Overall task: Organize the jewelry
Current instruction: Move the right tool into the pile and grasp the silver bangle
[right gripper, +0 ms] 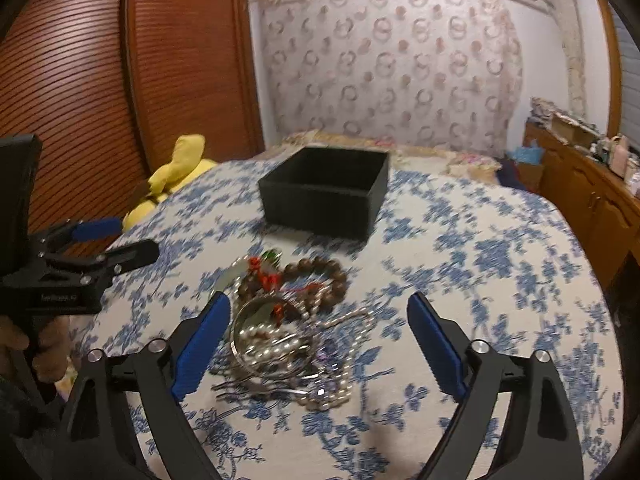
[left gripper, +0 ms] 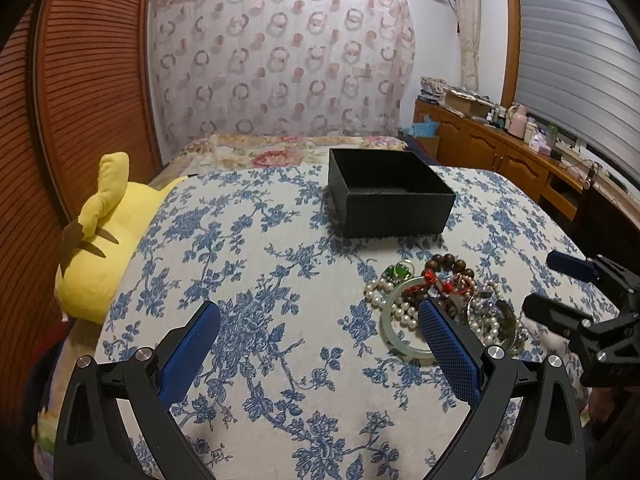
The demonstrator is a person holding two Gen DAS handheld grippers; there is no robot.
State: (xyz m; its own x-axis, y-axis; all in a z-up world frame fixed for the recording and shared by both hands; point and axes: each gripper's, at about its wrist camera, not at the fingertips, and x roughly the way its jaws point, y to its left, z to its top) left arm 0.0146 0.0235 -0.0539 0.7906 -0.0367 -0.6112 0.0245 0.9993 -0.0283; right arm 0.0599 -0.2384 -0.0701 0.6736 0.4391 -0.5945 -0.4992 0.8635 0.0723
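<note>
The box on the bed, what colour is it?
The box is black, inside and out. It shows best in the left wrist view.

Dim indoor light; right wrist view motion-blurred (fisheye edges vignetted).

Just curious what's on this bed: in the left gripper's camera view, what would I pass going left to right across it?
Yellow plush toy → black open box → heap of jewelry, with pearls, wooden beads and a pale green bangle → the right gripper, its jaws apart and nothing between them.
</note>
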